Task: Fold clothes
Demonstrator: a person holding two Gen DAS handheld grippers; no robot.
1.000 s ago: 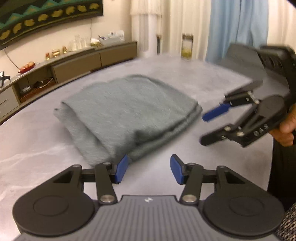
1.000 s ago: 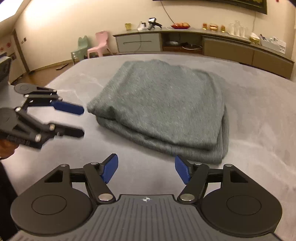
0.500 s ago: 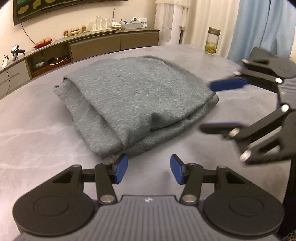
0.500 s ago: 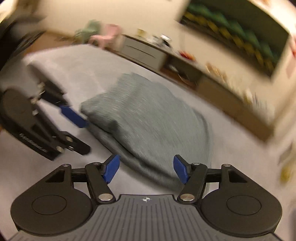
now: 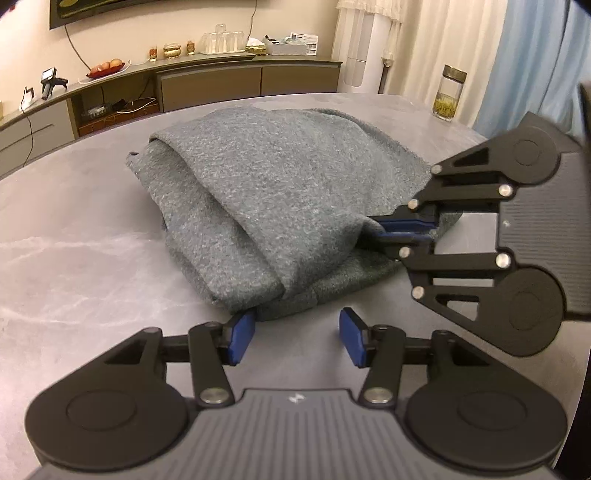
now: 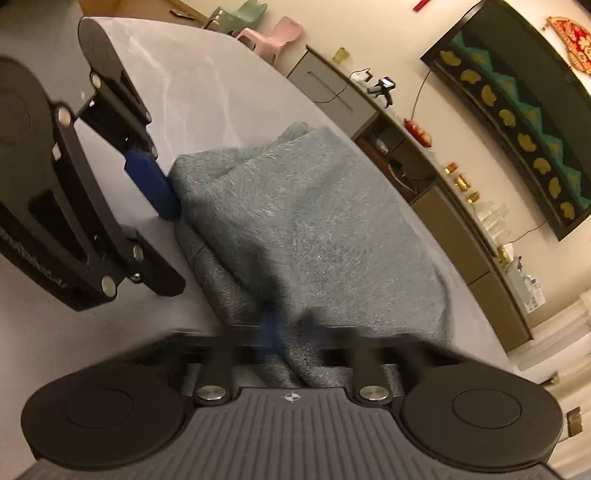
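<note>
Grey marbled table (image 5: pixel 74 258) fills both views, and on it we find one folded grey garment (image 5: pixel 280 206) lying at its middle.

We note the right gripper (image 5: pixel 400 232) at the garment's right-hand edge as the left wrist view shows it. Its blue pads are drawn together, having just been closing, with a pinch of the grey cloth between them. In its own view the fingers are blurred, but the cloth plainly bunches up between them at the bottom of the frame. We record it as clamped on the garment.

We find the left gripper (image 5: pixel 297 341) standing about half open. Its left pad (image 5: pixel 240 338) is just at the garment's near corner, touching or nearly so; the other pad stands clear over bare table. Nothing is held between them. In the right wrist view one blue pad of this gripper (image 6: pixel 151 182) sits against the garment's edge.

Outward from the garment, we see a glass jar (image 5: pixel 448 92) with a dark lid near the far right edge of the table. Beyond the table a long low sideboard (image 5: pixel 207 81) runs along the wall, carrying a fruit dish (image 5: pixel 107 68), glasses and small gilt pieces. A dark framed picture (image 6: pixel 517 110) hangs above it. Pale and blue curtains (image 5: pixel 517 55) hang at the right, and two small plastic chairs (image 6: pixel 273 26) stand at the far end of the room.
</note>
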